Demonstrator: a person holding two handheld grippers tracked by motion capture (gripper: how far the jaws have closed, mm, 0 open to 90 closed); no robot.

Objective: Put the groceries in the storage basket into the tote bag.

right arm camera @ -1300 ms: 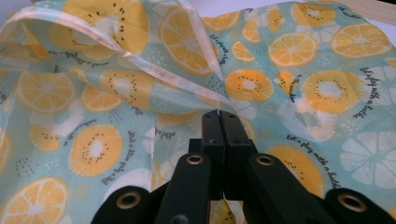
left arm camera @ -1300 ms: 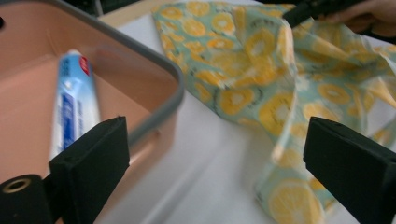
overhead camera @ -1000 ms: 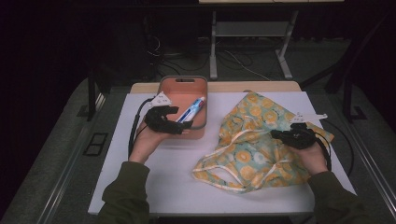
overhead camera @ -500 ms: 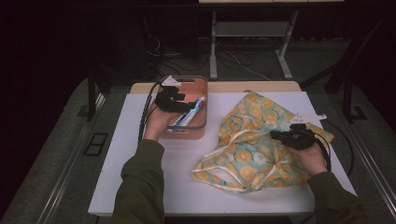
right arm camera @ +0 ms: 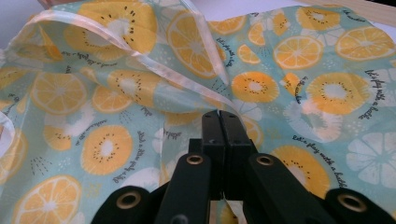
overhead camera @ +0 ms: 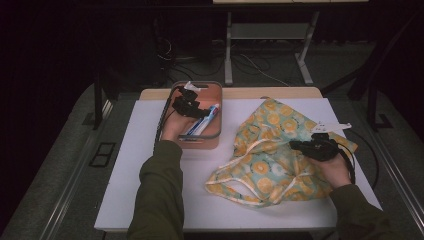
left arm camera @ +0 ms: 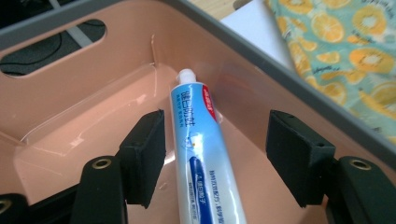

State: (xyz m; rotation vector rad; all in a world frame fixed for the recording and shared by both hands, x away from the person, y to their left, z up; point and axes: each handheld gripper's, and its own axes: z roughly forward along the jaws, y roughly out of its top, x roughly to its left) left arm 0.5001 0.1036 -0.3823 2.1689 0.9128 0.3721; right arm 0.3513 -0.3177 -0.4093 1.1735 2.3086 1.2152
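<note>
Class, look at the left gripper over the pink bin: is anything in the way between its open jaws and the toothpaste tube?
Nothing visible. The left gripper is open, its jaws either side of the toothpaste tube, which lies bare on the bin floor against one wall.

The pink bin is showing smooth, glossy plastic under a matt grey rim. The toothpaste tube is gleaming like slick plastic, while the citrus-print bag is looking thin and softly shiny.
</note>
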